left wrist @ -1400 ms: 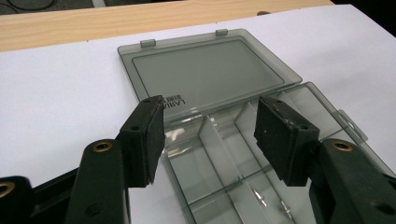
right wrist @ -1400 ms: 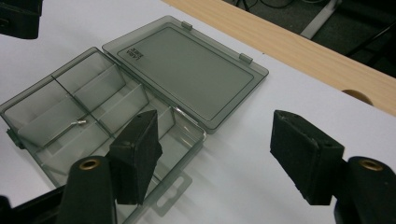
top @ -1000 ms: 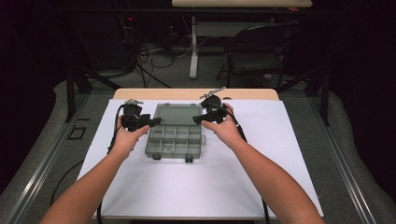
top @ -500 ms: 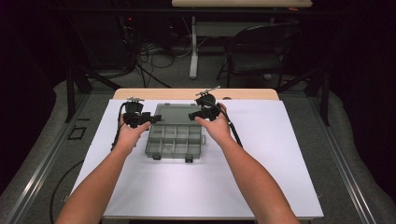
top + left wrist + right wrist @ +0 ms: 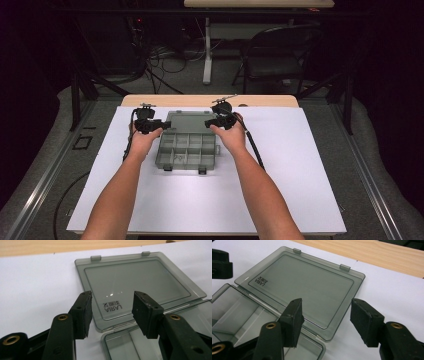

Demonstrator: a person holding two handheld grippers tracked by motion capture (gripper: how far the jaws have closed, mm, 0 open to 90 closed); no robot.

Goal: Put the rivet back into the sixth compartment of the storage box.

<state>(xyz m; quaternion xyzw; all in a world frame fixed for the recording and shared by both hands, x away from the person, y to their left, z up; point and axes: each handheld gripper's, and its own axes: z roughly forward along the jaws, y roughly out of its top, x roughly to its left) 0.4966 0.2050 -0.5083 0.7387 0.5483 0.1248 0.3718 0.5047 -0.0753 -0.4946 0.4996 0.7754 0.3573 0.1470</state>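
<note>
A grey see-through compartment box (image 5: 187, 150) lies open on the white sheet, its lid (image 5: 189, 120) folded flat toward the far side. My left gripper (image 5: 155, 123) hovers at the lid's left near corner, open, nothing between its jaws. In the left gripper view the lid (image 5: 135, 282) with its printed label sits beyond the left gripper (image 5: 112, 311). My right gripper (image 5: 214, 121) is at the lid's right near corner, also open and empty. The right gripper view shows the lid (image 5: 304, 285) and part of the tray (image 5: 239, 312) past the right gripper (image 5: 325, 317).
A white sheet (image 5: 300, 170) covers most of the wooden table (image 5: 270, 101). Two latches (image 5: 202, 171) stick out from the box's near edge. A chair (image 5: 280, 55) and cables stand on the floor beyond the table. The other gripper (image 5: 220, 263) shows at the left edge of the right gripper view.
Both hands have stayed at the box's far corners; the right gripper has shifted slightly inward and away toward the lid. The box has not moved.
</note>
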